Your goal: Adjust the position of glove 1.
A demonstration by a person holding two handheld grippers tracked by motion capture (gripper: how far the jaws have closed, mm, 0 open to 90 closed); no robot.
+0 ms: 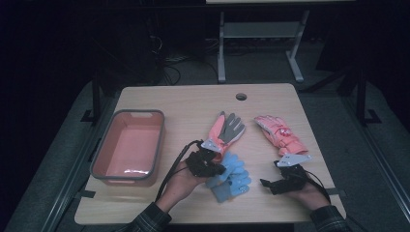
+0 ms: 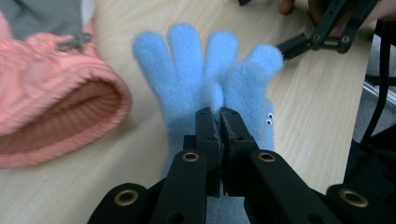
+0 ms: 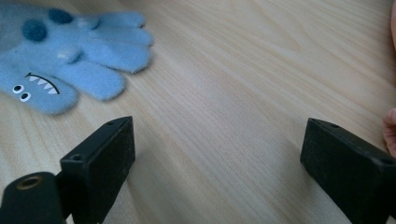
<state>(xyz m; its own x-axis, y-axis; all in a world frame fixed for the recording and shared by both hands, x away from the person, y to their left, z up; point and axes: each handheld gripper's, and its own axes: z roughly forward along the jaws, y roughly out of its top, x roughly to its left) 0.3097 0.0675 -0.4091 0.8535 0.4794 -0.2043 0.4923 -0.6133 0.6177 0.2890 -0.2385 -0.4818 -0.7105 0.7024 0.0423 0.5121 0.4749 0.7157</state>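
Two fluffy blue gloves (image 1: 231, 176) lie overlapping at the table's front middle; one bears a toothy monster face (image 3: 39, 84). My left gripper (image 1: 218, 168) is over their wrist end, and its jaws are shut on a raised fold of the blue glove (image 2: 205, 70). Right of the gloves, my right gripper (image 1: 269, 178) is low over bare wood with its jaws wide open and nothing between them (image 3: 215, 144). From there the blue gloves (image 3: 70, 51) lie ahead and to the left. The right gripper (image 2: 327, 32) also appears beyond the blue fingertips.
A pink-and-grey glove (image 1: 226, 129) lies just beyond the blue ones, its ribbed cuff (image 2: 56, 112) close to my left jaws. Another pink glove (image 1: 280, 135) lies at the right. A salmon bin with a grey rim (image 1: 116, 145) stands at the left. The table (image 1: 193, 101) has a cable hole (image 1: 241, 96).
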